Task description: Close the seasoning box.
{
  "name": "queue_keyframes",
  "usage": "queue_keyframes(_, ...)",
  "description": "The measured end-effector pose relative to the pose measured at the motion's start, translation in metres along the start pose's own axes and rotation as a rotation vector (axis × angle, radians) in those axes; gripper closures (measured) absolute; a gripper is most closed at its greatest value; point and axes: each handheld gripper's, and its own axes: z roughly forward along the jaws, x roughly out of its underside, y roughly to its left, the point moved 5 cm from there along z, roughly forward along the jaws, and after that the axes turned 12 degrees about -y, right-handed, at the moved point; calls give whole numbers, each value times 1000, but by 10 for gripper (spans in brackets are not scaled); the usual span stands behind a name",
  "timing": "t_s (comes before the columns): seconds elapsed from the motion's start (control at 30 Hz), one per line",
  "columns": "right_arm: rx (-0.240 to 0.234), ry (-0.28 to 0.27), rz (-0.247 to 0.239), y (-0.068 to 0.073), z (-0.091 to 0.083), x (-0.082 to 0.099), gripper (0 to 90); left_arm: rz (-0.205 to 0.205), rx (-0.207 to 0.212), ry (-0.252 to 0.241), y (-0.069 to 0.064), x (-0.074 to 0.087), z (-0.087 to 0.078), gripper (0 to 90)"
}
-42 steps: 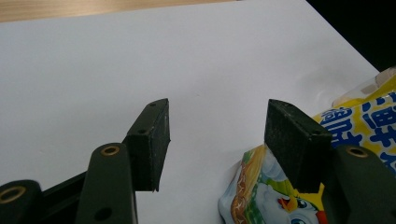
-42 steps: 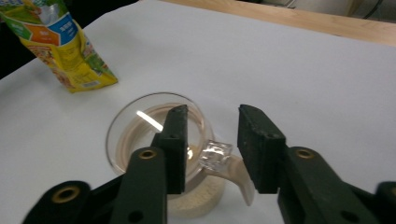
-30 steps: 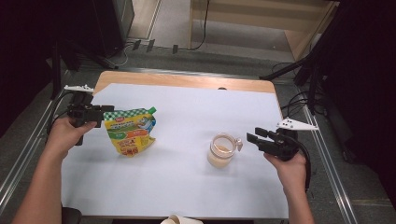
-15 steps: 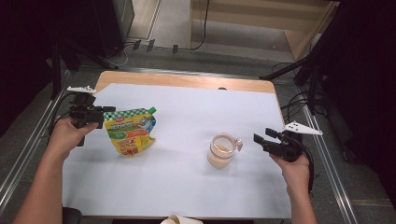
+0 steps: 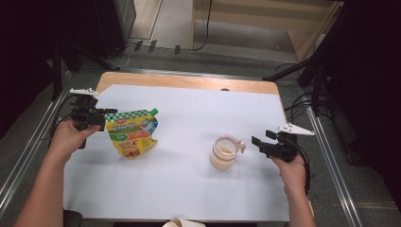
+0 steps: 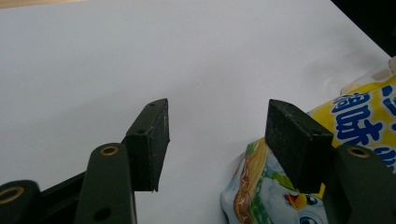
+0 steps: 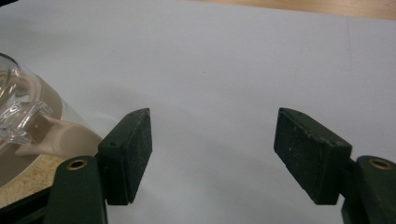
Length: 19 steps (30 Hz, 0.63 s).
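Pouch [image 5: 132, 133] lies at the table's [image 5: 189, 189] left with the left gripper [image 5: 105, 113] spread empty beside its top edge, while the right gripper [image 5: 255, 142], jaws just widened on nothing, nears the jar's [image 5: 224, 152] handle and should square up before squeezing.

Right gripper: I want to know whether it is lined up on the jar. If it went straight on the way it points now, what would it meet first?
Probably nothing but the white table cover. The right gripper is open, and the clear jar sits off to one side of its line, not between the fingers.
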Motion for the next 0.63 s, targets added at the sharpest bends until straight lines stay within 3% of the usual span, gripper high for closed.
queue_keyframes(0.63,-2,7,-8,0,0,2,288,5,-10,-6,2,1,0,385)
